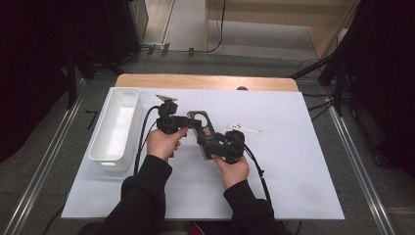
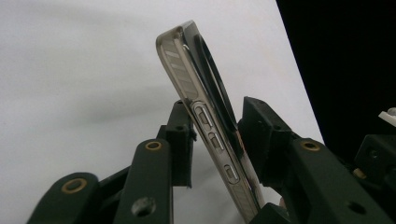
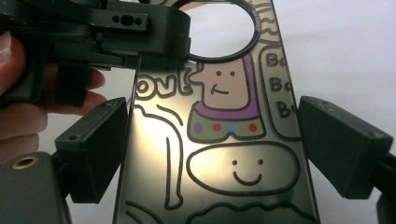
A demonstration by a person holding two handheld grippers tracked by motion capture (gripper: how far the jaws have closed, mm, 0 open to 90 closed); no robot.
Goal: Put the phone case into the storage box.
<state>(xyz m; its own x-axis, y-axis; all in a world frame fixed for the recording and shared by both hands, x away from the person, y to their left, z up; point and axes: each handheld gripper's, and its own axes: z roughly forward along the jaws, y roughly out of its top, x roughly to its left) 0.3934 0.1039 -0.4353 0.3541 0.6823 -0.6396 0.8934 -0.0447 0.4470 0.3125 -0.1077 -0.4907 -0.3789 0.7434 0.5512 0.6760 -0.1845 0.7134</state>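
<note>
A clear phone case (image 1: 202,126) printed with cartoon figures is held up over the white table between my two grippers. My left gripper (image 1: 192,122) comes in from the left and is shut on the case's upper edge. In the left gripper view the case (image 2: 187,79) stands edge-on, and the pads (image 2: 181,135) of that gripper (image 2: 217,126) press it from both sides. My right gripper (image 1: 211,147) grips the case from below. In the right gripper view the drawn back of the case (image 3: 224,116) spans my right gripper (image 3: 215,149), with the left gripper (image 3: 140,58) clamped at the top.
A long white bin (image 1: 117,125) lies along the left side of the white table sheet (image 1: 288,166). The wooden tabletop's far edge (image 1: 205,82) shows behind it. Dark stands and cables surround the table.
</note>
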